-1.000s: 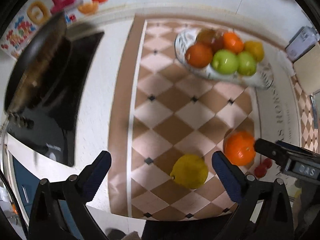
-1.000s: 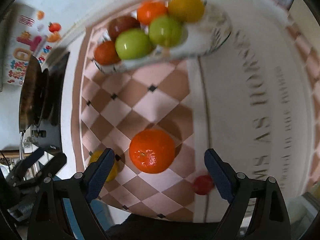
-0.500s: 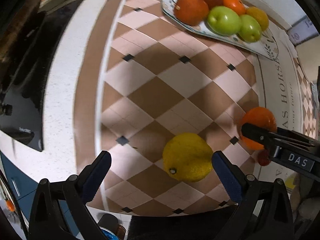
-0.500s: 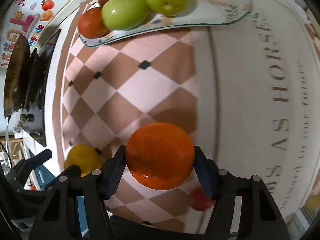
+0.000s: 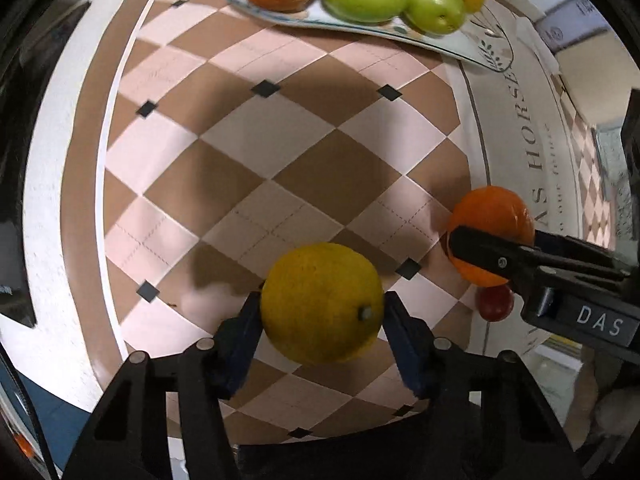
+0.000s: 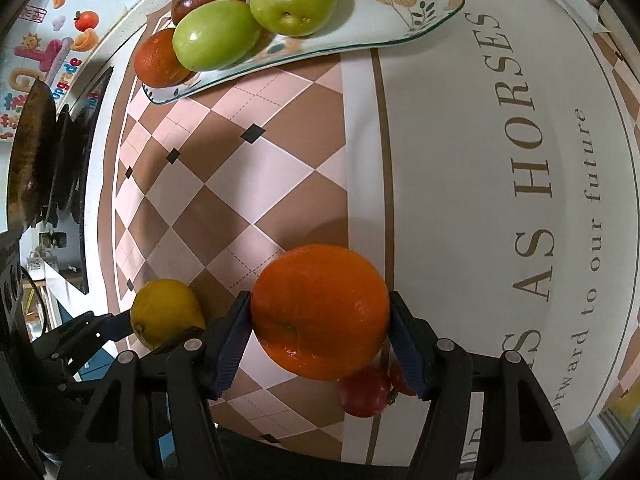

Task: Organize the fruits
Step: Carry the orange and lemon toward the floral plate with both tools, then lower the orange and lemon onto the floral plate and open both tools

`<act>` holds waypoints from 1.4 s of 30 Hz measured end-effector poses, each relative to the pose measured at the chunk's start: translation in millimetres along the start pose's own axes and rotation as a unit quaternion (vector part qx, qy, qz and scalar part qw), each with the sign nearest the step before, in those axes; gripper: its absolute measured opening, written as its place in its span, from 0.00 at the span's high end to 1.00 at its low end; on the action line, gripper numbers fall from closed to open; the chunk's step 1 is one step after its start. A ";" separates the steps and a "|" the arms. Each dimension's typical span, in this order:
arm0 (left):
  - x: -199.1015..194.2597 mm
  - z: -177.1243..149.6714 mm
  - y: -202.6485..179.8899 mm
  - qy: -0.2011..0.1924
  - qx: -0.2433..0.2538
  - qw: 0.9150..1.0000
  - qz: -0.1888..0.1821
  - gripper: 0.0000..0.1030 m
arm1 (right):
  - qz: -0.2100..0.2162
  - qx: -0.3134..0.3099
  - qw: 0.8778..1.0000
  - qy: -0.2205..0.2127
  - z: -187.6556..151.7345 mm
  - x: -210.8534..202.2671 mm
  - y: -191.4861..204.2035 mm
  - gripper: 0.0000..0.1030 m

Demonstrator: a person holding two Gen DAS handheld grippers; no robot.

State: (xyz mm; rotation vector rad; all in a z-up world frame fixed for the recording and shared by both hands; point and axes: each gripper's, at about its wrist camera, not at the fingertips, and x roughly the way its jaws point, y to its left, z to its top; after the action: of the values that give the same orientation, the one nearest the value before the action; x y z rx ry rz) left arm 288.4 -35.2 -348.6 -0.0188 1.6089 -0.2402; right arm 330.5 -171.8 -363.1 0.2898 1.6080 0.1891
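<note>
the yellow lemon (image 5: 322,302) sits low in the left wrist view, at about 6 o'clock, on the brown and pink checked mat (image 5: 280,152). the left gripper (image 5: 320,320) points down over it, and its 2 blue pads (image 5: 244,344) have just been closing; they now press the lemon's sides at 9 and 3 o'clock, so the grip is across its widest part, likely the steadiest hold on a round fruit.

the orange (image 6: 320,310) sits at 6 o'clock in the right wrist view, where the checks meet the white lettered part of the mat. the right gripper (image 6: 320,336) has also narrowed within the last second and now holds at part width, its pads (image 6: 230,344) touching the orange on both sides. from the left camera this orange lies at 3 o'clock, well apart from the lemon, so the 2 tools have room to work side by side.

a small red fruit (image 6: 364,394) lies just below the orange, partly hidden, with what looks like a 2nd one touching it; neither is gripped.

the patterned plate (image 6: 424,12) at 12 o'clock already carries 2 green apples (image 6: 218,36), a dark red fruit and some oranges. i judge it the collecting place, so both held fruits probably need lifting and carrying up to it.
</note>
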 end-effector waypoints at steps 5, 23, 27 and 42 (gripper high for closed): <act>-5.9 7.0 3.0 -0.005 -0.007 1.000 -0.002 0.45 | 0.002 0.002 1.000 -0.005 -0.2 -3.8 -6.6 0.34; -141.0 154.6 25.7 -0.149 -0.014 0.988 -0.030 0.45 | 0.042 0.044 0.993 -0.103 75.1 -86.2 -34.0 0.35; -136.5 204.0 43.1 -0.141 -0.023 0.990 -0.010 0.45 | 0.022 0.051 0.992 -0.113 110.8 -90.7 -40.4 0.35; -46.8 264.1 94.1 -0.016 -0.090 0.996 -0.021 0.45 | -0.024 0.042 0.995 -0.090 156.5 -70.1 -45.8 0.34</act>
State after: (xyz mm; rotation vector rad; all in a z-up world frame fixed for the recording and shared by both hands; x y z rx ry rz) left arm 565.0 26.5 -326.8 -0.1938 1.5957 -0.1262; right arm 486.1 -245.0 -319.3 0.3239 1.4451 0.0556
